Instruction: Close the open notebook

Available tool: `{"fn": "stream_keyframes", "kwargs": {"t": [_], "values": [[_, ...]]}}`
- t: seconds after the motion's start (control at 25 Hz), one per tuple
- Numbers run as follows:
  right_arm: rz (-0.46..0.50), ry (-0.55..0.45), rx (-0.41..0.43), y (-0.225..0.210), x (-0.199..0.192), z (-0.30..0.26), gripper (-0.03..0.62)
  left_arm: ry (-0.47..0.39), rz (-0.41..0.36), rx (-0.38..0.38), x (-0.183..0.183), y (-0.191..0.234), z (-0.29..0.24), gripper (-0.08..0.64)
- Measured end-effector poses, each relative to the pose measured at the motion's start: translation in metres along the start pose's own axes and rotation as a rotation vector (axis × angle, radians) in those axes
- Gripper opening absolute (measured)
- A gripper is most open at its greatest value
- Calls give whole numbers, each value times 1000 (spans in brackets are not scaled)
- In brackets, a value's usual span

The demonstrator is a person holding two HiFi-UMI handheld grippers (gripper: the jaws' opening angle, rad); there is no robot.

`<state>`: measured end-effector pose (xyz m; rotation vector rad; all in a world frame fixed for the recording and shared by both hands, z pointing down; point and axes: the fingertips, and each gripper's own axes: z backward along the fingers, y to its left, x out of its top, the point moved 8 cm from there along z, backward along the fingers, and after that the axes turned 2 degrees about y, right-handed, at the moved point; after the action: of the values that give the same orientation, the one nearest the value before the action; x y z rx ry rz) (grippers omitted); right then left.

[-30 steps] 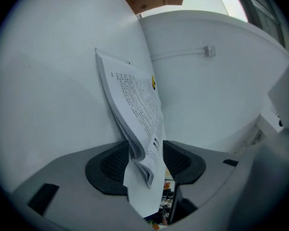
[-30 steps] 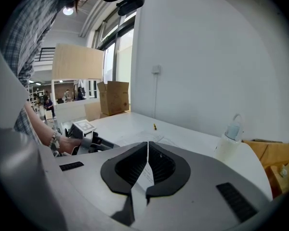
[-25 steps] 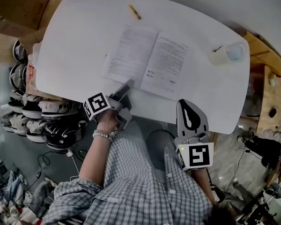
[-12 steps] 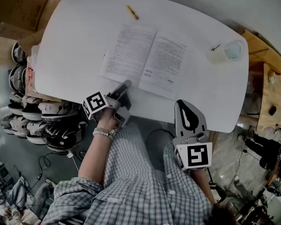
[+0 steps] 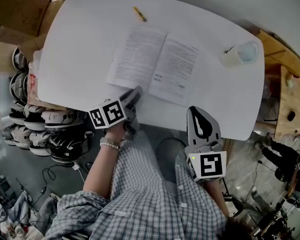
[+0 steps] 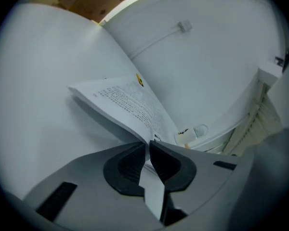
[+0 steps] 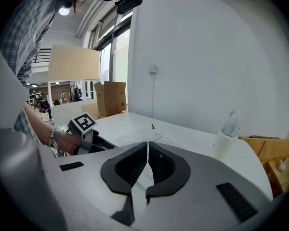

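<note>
The open notebook (image 5: pixel 155 64) lies flat on the white table (image 5: pixel 80 49), printed pages up. My left gripper (image 5: pixel 135 92) is at the near edge of its left half, close to the spine. In the left gripper view the jaws have just been closing, and they now pinch the edge of the left-hand pages (image 6: pixel 120 105), which rise away from them. My right gripper (image 5: pixel 200 119) hovers at the table's front edge, to the right of the notebook (image 7: pixel 137 137), shut with nothing in it.
A yellow pencil (image 5: pixel 139 13) lies beyond the notebook. A clear bottle (image 5: pixel 239 55) stands at the far right of the table. Cardboard boxes (image 5: pixel 20 4) are at the left, helmets (image 5: pixel 35 119) lie under the table's left edge, and wooden furniture (image 5: pixel 290 99) stands at the right.
The left gripper has rolled about its own axis and its jaws have closed on the notebook's near edge. The right gripper has stayed where it was.
</note>
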<state>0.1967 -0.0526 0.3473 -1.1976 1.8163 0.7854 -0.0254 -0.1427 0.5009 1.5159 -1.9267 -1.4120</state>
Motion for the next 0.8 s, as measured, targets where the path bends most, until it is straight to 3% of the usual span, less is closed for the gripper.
{"fn": "stream_keyframes", "kwargs": {"t": [0.24, 0.56, 0.8], "values": [[-8, 2, -11, 0, -2, 2, 23, 91, -260, 110, -2, -18, -2, 33], [-13, 6, -15, 3, -5, 0, 23, 221, -661, 207, -9, -39, -10, 28], [-15, 8, -22, 2, -5, -1, 23, 271, -826, 256, -14, -47, -15, 26]]}}
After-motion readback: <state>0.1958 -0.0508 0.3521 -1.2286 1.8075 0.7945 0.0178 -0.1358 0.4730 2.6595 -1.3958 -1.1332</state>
